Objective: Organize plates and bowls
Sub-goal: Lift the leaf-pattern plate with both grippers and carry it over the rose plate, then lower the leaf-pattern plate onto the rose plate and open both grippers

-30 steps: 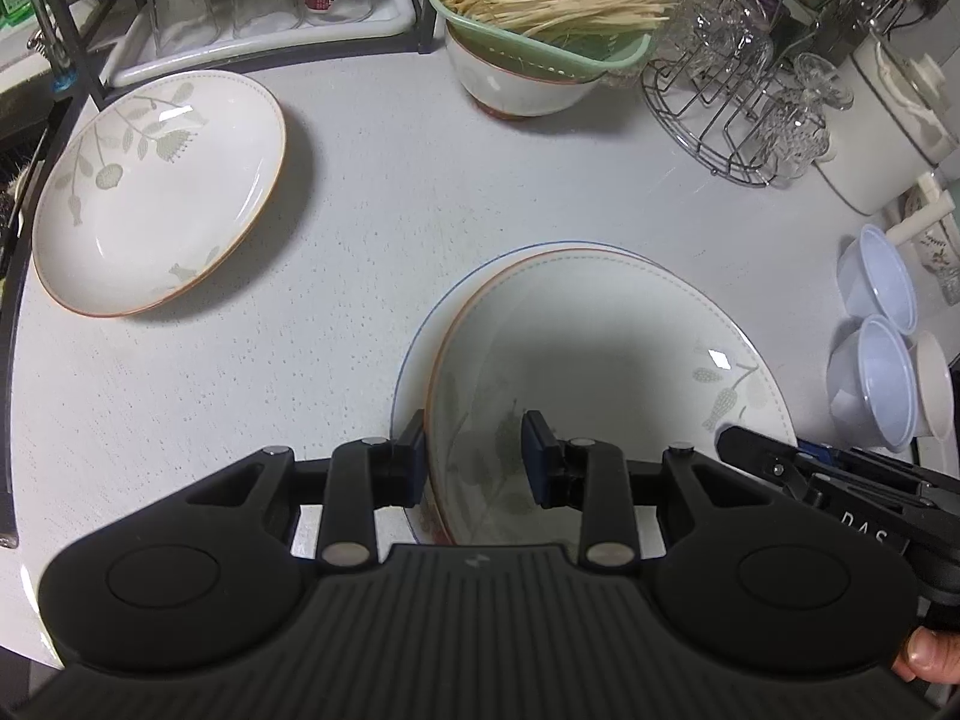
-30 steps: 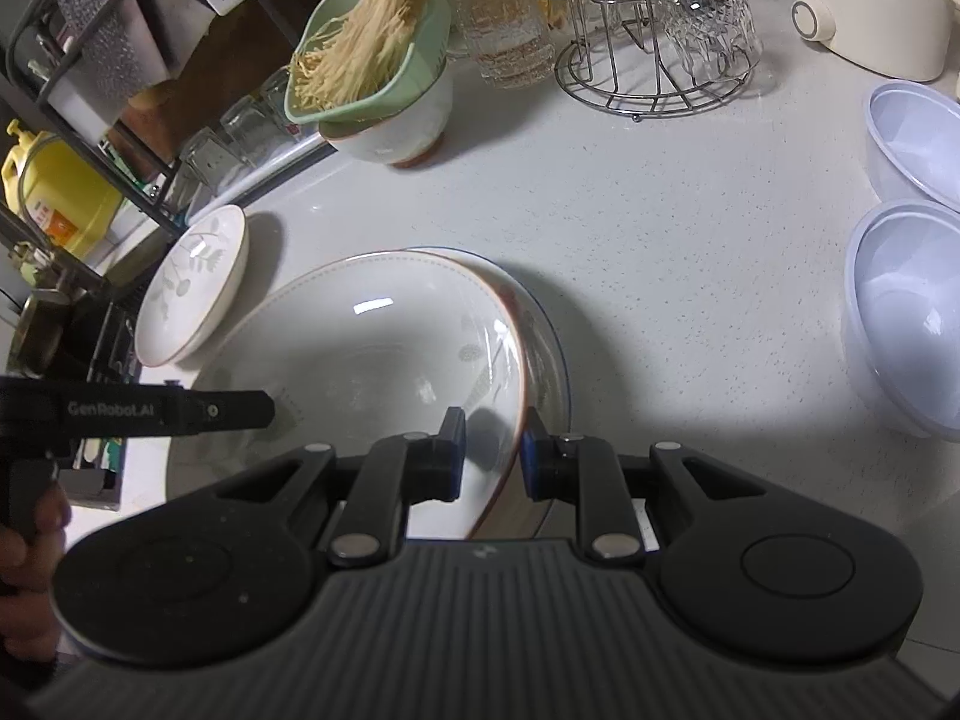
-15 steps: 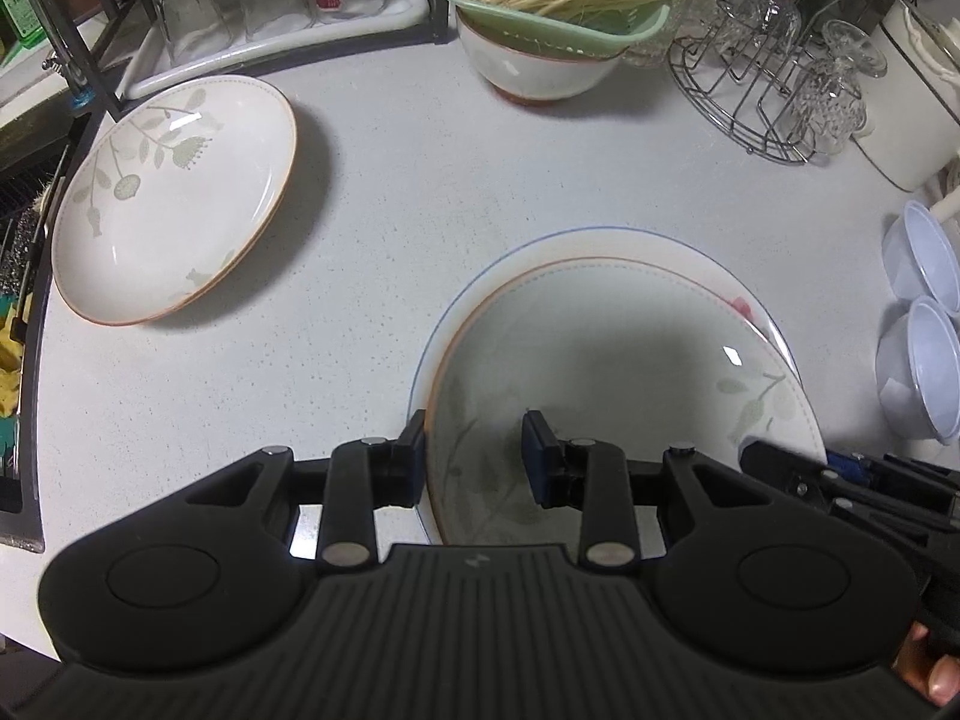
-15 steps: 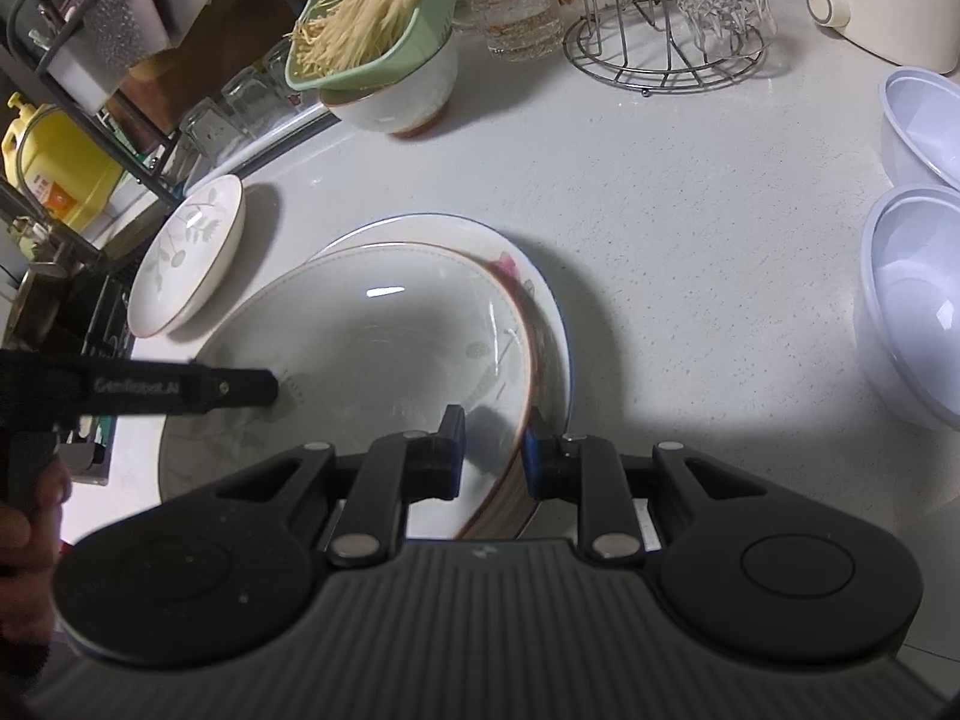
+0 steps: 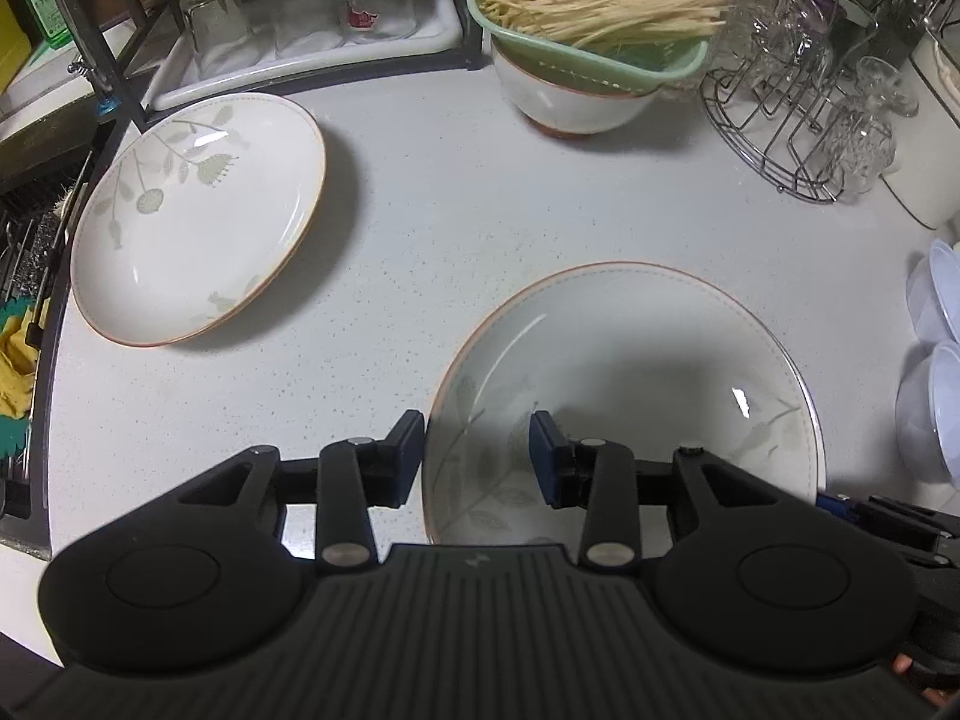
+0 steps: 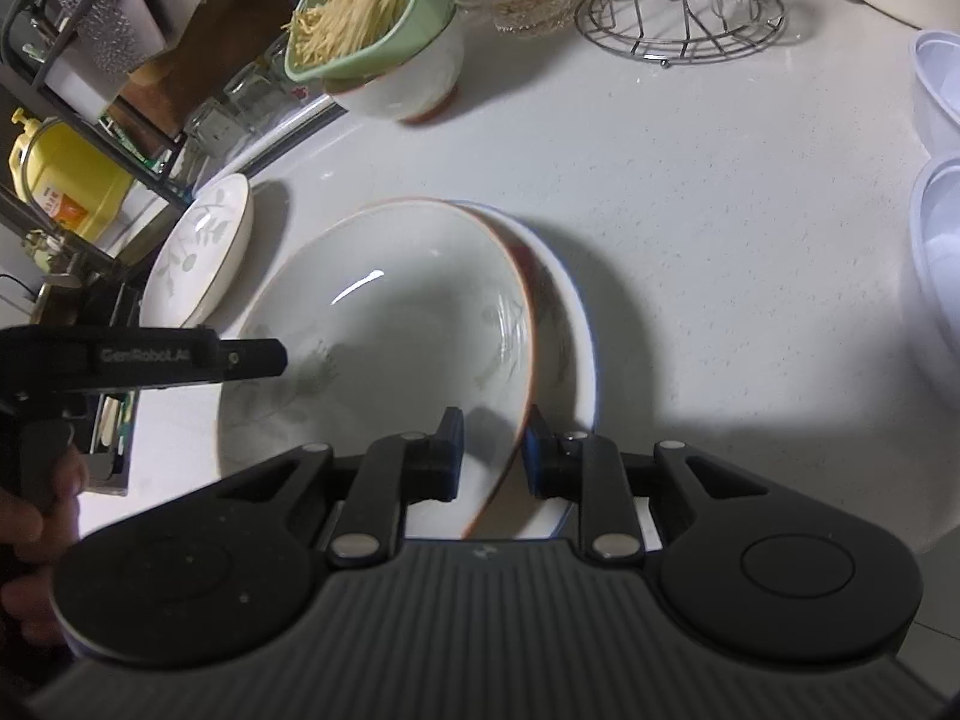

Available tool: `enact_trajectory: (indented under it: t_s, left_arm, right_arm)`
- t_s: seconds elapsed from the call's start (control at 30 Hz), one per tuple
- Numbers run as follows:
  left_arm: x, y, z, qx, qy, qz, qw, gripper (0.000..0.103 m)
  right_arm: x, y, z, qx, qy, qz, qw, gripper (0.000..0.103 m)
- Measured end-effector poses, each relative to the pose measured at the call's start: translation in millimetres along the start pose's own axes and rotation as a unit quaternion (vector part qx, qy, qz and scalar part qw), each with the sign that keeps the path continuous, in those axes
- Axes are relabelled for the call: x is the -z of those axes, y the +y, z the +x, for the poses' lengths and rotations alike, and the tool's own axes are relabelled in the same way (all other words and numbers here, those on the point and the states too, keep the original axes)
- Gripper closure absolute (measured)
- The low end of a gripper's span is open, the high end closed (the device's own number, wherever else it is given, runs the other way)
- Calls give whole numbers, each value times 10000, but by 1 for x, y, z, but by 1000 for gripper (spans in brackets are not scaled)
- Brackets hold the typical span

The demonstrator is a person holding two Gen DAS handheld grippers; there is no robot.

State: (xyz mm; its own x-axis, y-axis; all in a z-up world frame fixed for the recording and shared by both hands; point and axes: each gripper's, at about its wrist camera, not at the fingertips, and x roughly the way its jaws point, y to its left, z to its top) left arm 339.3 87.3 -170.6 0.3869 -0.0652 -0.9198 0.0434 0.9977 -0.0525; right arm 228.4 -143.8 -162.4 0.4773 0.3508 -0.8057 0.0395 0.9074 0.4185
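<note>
A leaf-patterned plate with an orange rim (image 5: 630, 372) is held at both sides, above a blue-rimmed plate (image 6: 570, 324) that lies on the white counter. My left gripper (image 5: 477, 456) is shut on the plate's left rim. My right gripper (image 6: 492, 450) is shut on its right rim (image 6: 516, 360). The blue-rimmed plate is hidden in the left wrist view. A second leaf-patterned plate (image 5: 198, 216) lies on the counter at the far left and also shows in the right wrist view (image 6: 201, 252).
A white bowl with a green colander of noodles (image 5: 576, 84) stands at the back. A wire glass rack (image 5: 798, 120) is at the back right. Two pale blue bowls (image 5: 936, 372) sit at the right edge. A tray of glasses (image 5: 300, 18) is at the back left.
The held plate has risen off the blue-rimmed plate and shifted left. Both grippers moved up and back with it.
</note>
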Motion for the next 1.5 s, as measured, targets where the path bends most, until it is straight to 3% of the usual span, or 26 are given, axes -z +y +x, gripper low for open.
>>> enact_trajectory:
  t_s: [0.37,0.63,1.07,1.5]
  left_arm:
    - [-8,2,-14,233,-212,-181,9993,60]
    - [-11,3,-36,401,-438,-222,9980,60]
    - [-2,0,-80,618,-820,-237,9944,60]
    - [22,-12,-142,618,-1467,-8,9873,59]
  right_arm:
    - [-7,-1,-1,129,-190,45,9997,79]
    - [-13,1,-19,279,-617,-61,9977,79]
    - [-20,19,-72,378,-1416,-625,9872,79]
    - [0,34,-128,348,-1814,-859,9790,79]
